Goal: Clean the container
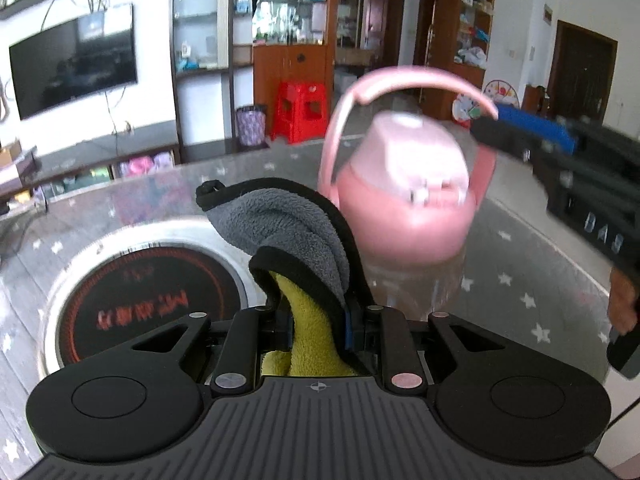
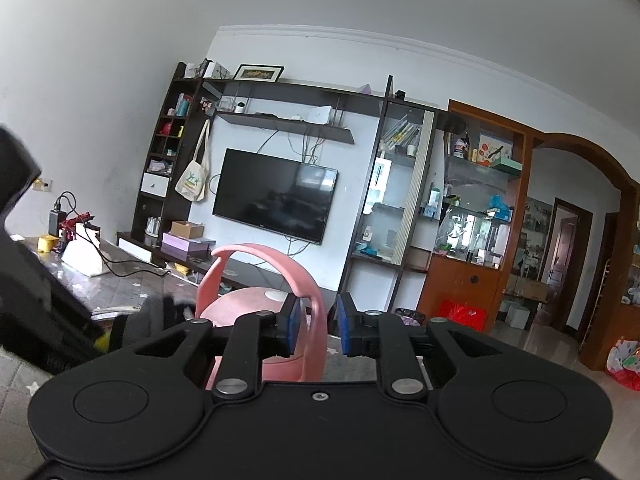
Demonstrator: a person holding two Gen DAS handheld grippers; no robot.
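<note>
Item: hob (image 1: 132,304). Round, black glass with red markings, steel ring around it, sunk into the star-patterned table (image 1: 520,280). It lay left of the bottle and well apart from it.

Item: left gripper (image 1: 316,320). Clenched on a cloth (image 1: 288,232), grey fleece with black edging on one face, yellow on the other. The cloth stood up out of the jaws and leaned toward the bottle, its top edge near the bottle's left side; contact could not be told.

Item: bottle (image 1: 404,208). Pink, rounded body, flip lid, looped carrying handle (image 1: 416,76) arching over the top. It was tilted and blurred, its base just above the table or touching it; which could not be told. It was right of the hob, near the table's middle.

Item: right gripper (image 2: 314,326). Black frame, blue pads (image 2: 295,320). It came in from the right of the bottle, with one pad on either side of the handle's right arm. In the right wrist view a narrow gap showed beside the right pad, so a firm grasp could not be told. Part of a hand (image 1: 622,306) showed on its grip.

Item: television (image 2: 276,200). Dark, wall-mounted, behind the bottle, flanked by shelves.
</note>
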